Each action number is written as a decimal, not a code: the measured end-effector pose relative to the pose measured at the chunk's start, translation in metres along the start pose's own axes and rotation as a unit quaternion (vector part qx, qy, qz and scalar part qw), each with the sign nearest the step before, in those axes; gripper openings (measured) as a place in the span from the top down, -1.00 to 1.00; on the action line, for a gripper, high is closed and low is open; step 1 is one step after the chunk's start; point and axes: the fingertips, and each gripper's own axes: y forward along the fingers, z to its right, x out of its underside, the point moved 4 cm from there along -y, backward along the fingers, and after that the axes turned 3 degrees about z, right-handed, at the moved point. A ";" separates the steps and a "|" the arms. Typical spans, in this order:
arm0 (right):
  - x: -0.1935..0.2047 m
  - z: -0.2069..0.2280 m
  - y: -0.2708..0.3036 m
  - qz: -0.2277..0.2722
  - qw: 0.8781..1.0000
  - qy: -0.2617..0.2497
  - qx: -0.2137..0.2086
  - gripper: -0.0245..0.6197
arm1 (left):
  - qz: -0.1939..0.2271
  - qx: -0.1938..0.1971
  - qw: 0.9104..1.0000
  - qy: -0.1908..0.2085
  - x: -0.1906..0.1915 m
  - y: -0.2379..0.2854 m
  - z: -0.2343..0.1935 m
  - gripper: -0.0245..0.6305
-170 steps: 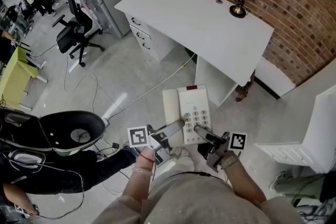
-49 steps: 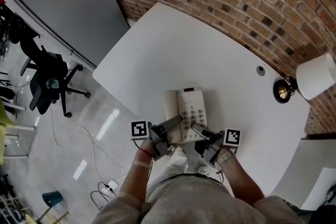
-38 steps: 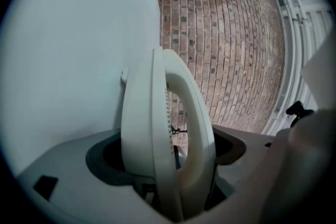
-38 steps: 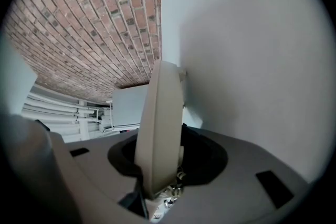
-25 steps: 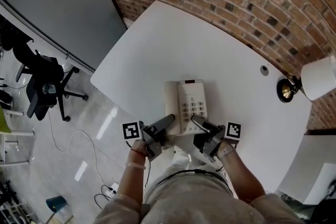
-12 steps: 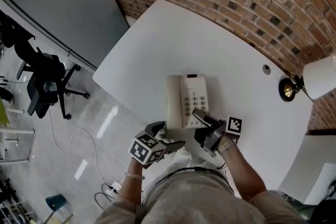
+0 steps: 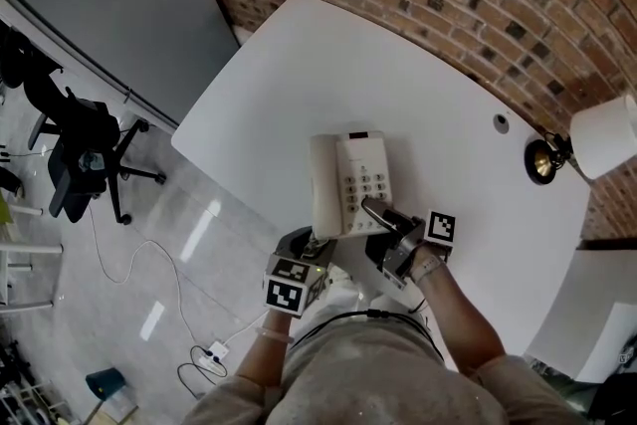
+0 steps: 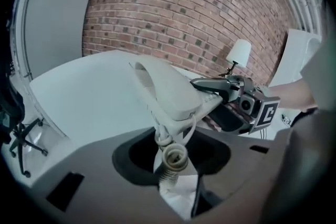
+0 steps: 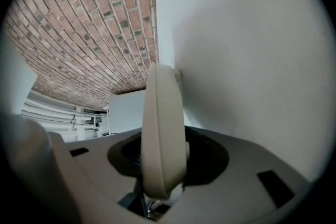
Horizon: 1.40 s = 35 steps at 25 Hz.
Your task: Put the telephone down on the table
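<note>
Two hand-held grippers: R (image 7: 369, 207) grips telephone (image 7: 343, 176) edge (L (image 7: 316, 240) closing on cord (image 8: 174, 157)).

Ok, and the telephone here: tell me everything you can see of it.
The telephone is a cream plastic desk set, with its handset cradled along its left and a keypad on the right. It lies face up on the white table at the near edge. The right gripper is clamped on its near right corner. Its coiled cord leaves the near end and runs between the jaws of the left gripper, which have just been closing; whether they pinch it is unclear.
</note>
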 end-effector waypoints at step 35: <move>0.034 0.009 -0.057 -0.139 0.759 -0.574 0.275 0.85 | -0.022 -0.056 0.998 -0.001 0.015 0.003 -0.009 0.68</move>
